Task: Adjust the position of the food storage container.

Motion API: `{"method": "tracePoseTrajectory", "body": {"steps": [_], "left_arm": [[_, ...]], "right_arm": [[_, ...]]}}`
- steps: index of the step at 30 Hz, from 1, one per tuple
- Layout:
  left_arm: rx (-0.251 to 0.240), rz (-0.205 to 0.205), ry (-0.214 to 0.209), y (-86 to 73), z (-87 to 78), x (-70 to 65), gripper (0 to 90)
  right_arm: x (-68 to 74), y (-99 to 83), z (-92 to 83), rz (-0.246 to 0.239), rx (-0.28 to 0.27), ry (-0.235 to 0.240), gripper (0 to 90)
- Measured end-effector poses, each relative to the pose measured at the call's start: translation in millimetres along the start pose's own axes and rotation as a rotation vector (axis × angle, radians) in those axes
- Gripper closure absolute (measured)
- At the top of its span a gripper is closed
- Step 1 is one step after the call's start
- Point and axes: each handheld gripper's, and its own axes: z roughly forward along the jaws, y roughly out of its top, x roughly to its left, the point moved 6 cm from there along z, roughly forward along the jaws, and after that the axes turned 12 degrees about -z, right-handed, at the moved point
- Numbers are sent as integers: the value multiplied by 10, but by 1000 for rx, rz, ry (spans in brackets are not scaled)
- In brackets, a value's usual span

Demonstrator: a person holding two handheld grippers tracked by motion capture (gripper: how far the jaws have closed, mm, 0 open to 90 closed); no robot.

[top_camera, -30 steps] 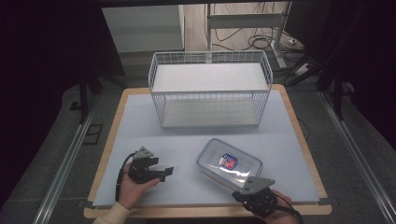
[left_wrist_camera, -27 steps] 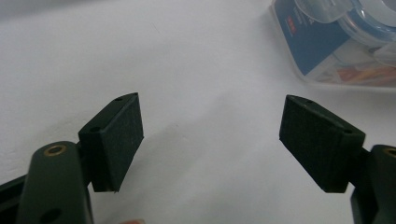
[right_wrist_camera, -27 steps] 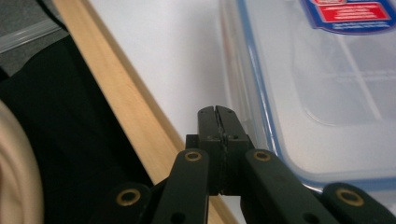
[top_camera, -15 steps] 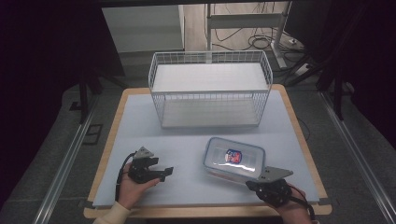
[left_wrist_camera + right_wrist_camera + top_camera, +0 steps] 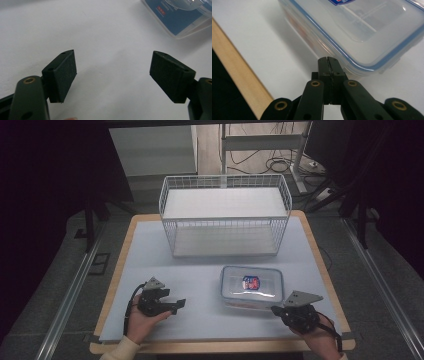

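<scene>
A clear plastic container (image 5: pixel 251 287) with a blue-rimmed lid and a red-and-blue label lies flat on the white table mat (image 5: pixel 200 270), right of centre. My right gripper (image 5: pixel 276 310) is at its near right corner. In the right gripper view this gripper (image 5: pixel 328 60) is shut with nothing between its jaws, its tips right at the container (image 5: pixel 362 32) wall under the lid rim. My left gripper (image 5: pixel 177 304) rests in a hand at the front left, pointing right. Its jaws stand open and empty (image 5: pixel 112 72) over bare mat, with the container (image 5: pixel 175 17) farther off.
A white wire basket (image 5: pixel 225 215) stands at the back of the table, behind the container. The table's wooden edge (image 5: pixel 237 75) runs close to the right gripper. Dark floor and metal rails flank the table.
The right gripper has moved to the right along the front of the table. The container has turned from a slant to lie square with the table edge. The left gripper has stayed put.
</scene>
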Motion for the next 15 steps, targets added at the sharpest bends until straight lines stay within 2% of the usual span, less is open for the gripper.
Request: {"method": "tracePoseTrajectory", "body": {"steps": [4, 15], "left_arm": [[-1, 1, 1, 0, 5, -4, 213], [-3, -1, -1, 3, 7, -14, 211]], "right_arm": [[-68, 0, 14, 5, -4, -14, 899], [-139, -21, 25, 20, -7, -25, 899]]}}
